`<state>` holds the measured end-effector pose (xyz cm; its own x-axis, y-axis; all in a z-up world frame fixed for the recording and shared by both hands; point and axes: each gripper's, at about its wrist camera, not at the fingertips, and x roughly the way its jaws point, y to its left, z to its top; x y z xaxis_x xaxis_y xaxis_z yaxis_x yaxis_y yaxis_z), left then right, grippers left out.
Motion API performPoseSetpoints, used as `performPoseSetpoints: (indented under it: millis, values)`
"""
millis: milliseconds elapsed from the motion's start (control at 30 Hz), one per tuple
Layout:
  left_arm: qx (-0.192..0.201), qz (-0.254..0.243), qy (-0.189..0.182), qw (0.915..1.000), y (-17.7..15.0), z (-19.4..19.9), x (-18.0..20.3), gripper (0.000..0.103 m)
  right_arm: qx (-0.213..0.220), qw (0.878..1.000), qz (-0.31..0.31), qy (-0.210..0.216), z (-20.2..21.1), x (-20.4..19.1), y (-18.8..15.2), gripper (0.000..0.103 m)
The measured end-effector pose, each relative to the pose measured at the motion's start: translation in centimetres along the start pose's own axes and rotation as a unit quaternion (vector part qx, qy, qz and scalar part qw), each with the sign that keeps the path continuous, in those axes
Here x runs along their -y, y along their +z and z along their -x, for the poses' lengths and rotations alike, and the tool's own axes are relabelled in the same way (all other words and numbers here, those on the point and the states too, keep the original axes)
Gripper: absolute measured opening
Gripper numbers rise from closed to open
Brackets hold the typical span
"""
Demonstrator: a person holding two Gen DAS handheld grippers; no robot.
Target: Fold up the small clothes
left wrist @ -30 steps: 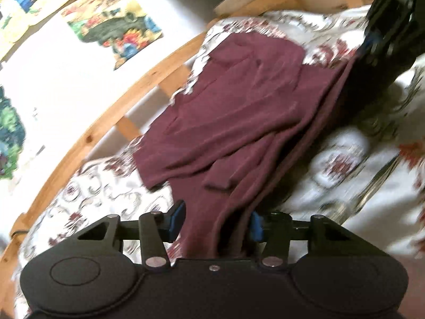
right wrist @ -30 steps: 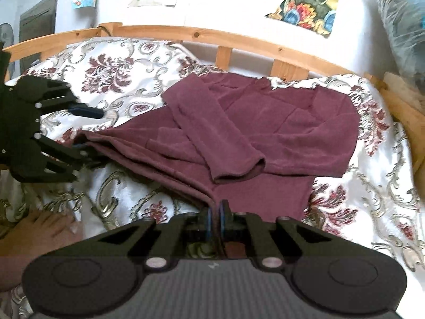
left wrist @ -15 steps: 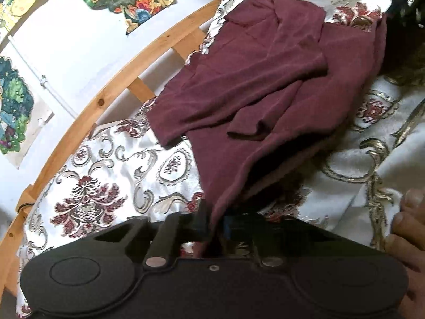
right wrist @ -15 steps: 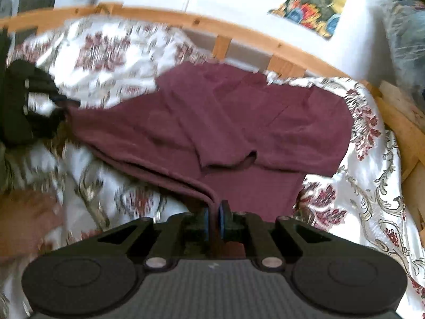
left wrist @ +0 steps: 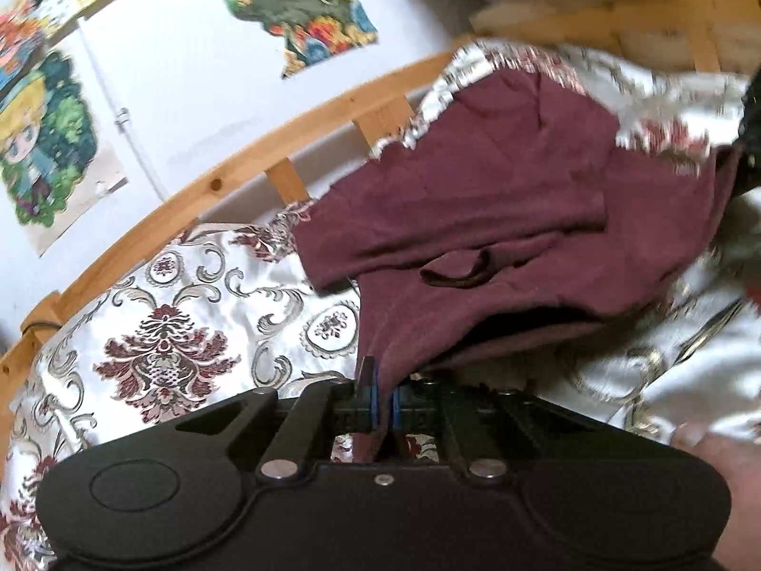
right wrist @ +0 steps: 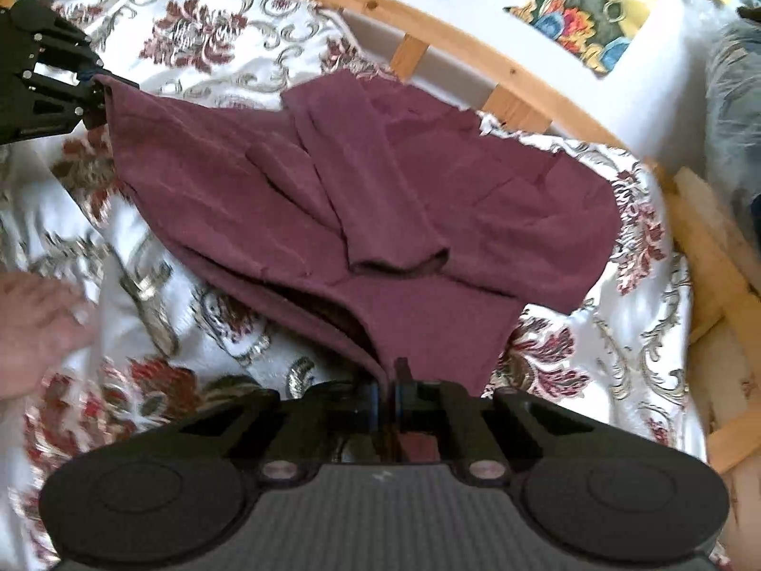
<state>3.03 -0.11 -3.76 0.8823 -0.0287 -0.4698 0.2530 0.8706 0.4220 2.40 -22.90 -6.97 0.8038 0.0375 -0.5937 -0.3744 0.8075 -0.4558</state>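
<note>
A bed with a shiny white damask bedspread and a curved wooden rail under wall posters fills both views. A maroon top, one sleeve already laid across it, lies mid-frame, its near hem raised off the bed: the left gripper has just closed on one corner, the right gripper is clamped on the other. The hem-to-collar fold looks underway; next, both corners likely need carrying level toward the rail, keeping the edge taut
</note>
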Motion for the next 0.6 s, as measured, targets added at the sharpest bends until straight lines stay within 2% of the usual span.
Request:
performPoseSetpoints:
  millis: [133, 233, 433, 600]
  values:
    - [0.002, 0.067, -0.048, 0.9966, 0.0, 3.1, -2.5, 0.005, 0.021, 0.999, -0.019, -0.018, 4.1, -0.2, 1.0, 0.007]
    - [-0.003, 0.102, -0.07, 0.9924, -0.6, 6.2, -3.7, 0.005, 0.036, 0.998, -0.039, -0.029, 7.2, -0.7, 0.9, 0.007]
    - [0.005, 0.122, -0.094, 0.988, -1.7, 12.9, -5.3, 0.005, 0.053, 0.998, -0.037, -0.024, 14.0, -3.2, 0.4, 0.007]
    - [-0.005, 0.154, -0.117, 0.9811, -0.5, 14.3, -7.6, 0.005, 0.064, 0.997, -0.033, -0.028, 16.1, -3.6, 1.6, 0.007]
